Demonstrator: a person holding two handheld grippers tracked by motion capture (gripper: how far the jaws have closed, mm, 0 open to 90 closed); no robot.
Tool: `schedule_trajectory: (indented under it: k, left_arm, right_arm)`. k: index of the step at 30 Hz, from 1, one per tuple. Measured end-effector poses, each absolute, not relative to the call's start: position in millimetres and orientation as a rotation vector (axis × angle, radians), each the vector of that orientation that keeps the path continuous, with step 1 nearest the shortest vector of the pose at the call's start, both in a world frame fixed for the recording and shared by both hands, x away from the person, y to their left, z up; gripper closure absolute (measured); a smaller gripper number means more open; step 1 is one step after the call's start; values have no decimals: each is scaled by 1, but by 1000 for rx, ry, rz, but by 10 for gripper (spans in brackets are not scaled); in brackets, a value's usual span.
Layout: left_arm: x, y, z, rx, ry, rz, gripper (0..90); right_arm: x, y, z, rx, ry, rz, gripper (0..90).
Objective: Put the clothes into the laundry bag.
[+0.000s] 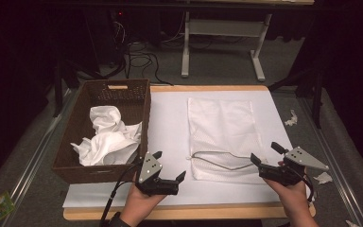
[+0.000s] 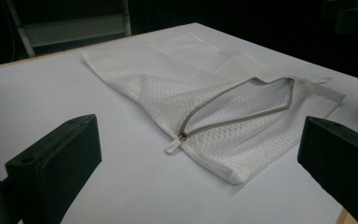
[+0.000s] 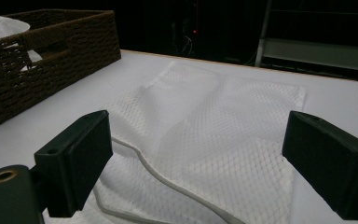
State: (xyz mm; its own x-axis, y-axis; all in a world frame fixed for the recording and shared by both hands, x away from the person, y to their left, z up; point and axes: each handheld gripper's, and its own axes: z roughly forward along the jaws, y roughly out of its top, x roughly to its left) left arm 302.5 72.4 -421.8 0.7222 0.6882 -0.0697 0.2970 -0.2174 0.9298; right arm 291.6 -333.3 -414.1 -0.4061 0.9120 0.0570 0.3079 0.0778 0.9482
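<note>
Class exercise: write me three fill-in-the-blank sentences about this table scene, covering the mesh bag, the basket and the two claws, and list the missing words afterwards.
1. The crumpled white cloth lies inside the brown woven ____.
2. The zipper of the mesh bag is ____.
3. The left claw and the right claw both have their jaws ____, with nothing between them.

Missing words: basket; open; open
</note>
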Motion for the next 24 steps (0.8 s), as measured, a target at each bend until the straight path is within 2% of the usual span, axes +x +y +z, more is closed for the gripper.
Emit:
schedule_trajectory:
  k: [24]
  left_arm:
    - [300, 67, -426, 1837, 756, 449, 19]
  right_arm:
    - [296, -335, -417, 1209, 1782, 1342, 94]
